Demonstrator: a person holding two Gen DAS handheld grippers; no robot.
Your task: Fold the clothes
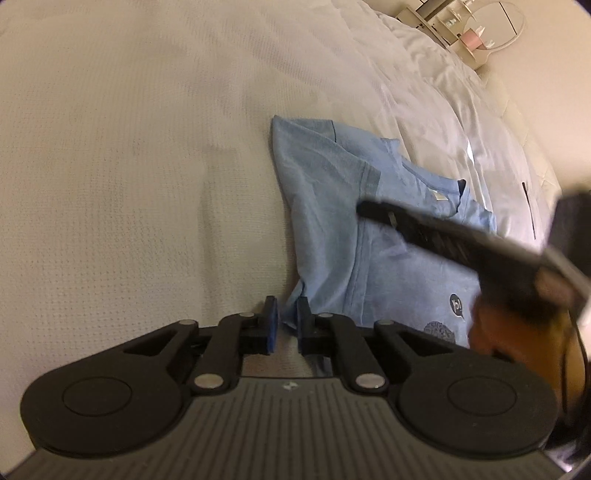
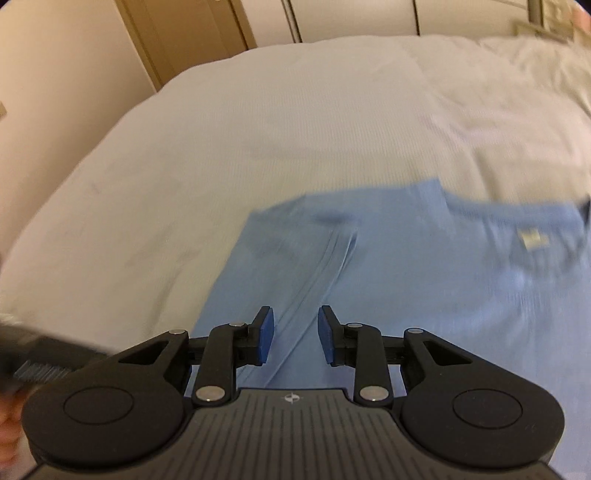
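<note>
On bed (image 1: 129,147): blue shirt (image 1: 332,206); both grippers parted above.

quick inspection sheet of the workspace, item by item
surface: bed with a white textured cover, rumpled toward the far side
job's things: blue t-shirt lying partly folded, collar label showing
clutter: nothing seen on the cover besides the shirt
grippers: left gripper open at the shirt's near corner; right gripper open over the shirt, view blurred
cables: dark cable by the right gripper
surroundings: shelf with a round mirror behind the bed; wooden door frame
</note>
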